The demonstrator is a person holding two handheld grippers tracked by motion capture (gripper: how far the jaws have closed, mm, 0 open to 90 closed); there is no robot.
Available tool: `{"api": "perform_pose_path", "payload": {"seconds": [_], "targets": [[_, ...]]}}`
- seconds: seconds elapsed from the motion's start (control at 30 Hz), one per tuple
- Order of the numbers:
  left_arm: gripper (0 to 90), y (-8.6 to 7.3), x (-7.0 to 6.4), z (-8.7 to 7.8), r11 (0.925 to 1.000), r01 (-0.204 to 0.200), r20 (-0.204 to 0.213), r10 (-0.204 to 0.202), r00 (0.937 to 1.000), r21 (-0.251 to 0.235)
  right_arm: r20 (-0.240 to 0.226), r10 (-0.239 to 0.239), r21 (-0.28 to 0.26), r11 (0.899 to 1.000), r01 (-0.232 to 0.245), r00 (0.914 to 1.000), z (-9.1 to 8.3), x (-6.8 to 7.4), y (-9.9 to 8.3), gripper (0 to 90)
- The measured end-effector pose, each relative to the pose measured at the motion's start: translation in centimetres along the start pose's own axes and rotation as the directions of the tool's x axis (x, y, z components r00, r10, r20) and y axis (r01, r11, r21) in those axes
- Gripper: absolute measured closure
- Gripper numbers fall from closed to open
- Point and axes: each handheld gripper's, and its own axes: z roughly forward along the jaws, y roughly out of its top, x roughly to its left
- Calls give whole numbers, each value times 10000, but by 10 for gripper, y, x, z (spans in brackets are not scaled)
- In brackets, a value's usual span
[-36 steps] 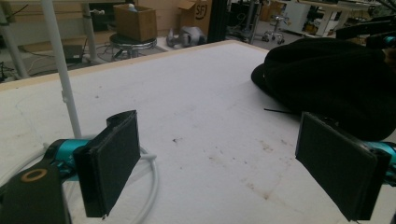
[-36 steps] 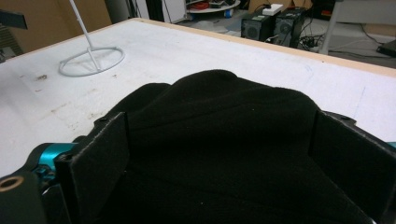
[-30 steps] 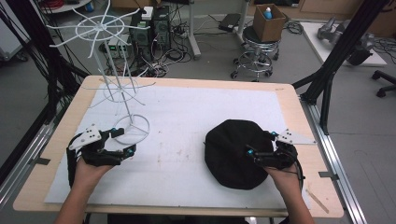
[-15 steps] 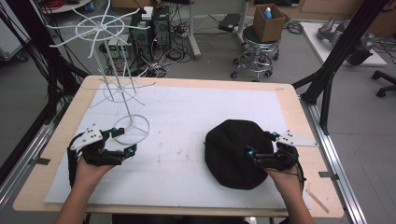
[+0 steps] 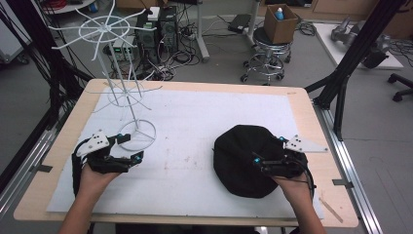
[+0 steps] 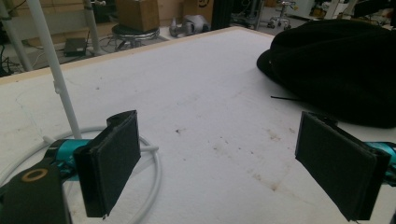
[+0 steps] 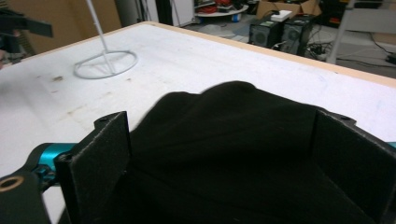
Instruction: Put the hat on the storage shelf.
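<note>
Resting at lower right of the high view, black hat (image 5: pixel 243 158) lies on white mat (image 5: pixel 204 126). Right gripper (image 5: pixel 267 165) sits over hat's right edge, jaws spread w/ fabric between. Left gripper (image 5: pixel 127 148), lower left, jaws released, beside ring base of wire stand (image 5: pixel 138 132). No legible labels.

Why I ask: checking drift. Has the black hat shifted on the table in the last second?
No. The black hat sits equally far from the white stand base.
</note>
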Motion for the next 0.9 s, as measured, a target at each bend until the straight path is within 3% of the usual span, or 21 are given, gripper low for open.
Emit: {"api": "perform_pose_path", "payload": {"seconds": [0.17,0.33,0.57,0.6,0.67,0.7,0.73,0.83,0.87,0.9], "targets": [[144,0,0,0,10000,-16,-9,16,10000,-13,-272,-302,-44,9995,301,9992,3,10,4,50],[143,0,0,0,10000,-22,9,22,10000,-1,-471,-755,315,9965,771,9960,13,26,5,50],[143,-1,-1,1,10000,-55,17,54,10000,73,-122,-1059,860,9906,1065,9943,18,32,-3,50],[144,0,-1,1,9999,-61,8,61,10000,87,50,-1315,1246,9837,1298,9913,21,34,-7,50],[144,0,-2,1,9999,-71,22,71,10000,73,93,-1448,1379,9802,1422,9894,22,35,-9,50],[144,0,-1,2,9999,-104,37,103,9999,97,216,-1814,1726,9693,1750,9832,25,37,-13,51],[143,0,-1,2,9999,-104,37,103,9999,97,252,-1919,1810,9661,1843,9811,26,38,-14,51],[144,-1,-1,2,9999,-38,10,38,10000,143,369,-2055,2013,9601,1941,9780,27,39,-15,53],[144,-1,-1,2,9999,-43,8,43,10000,153,399,-2009,2059,9602,1887,9788,26,38,-15,129],[144,-1,-2,2,9998,-68,17,68,10000,170,399,-2009,2059,9602,1887,9788,26,38,-15,129]]}}
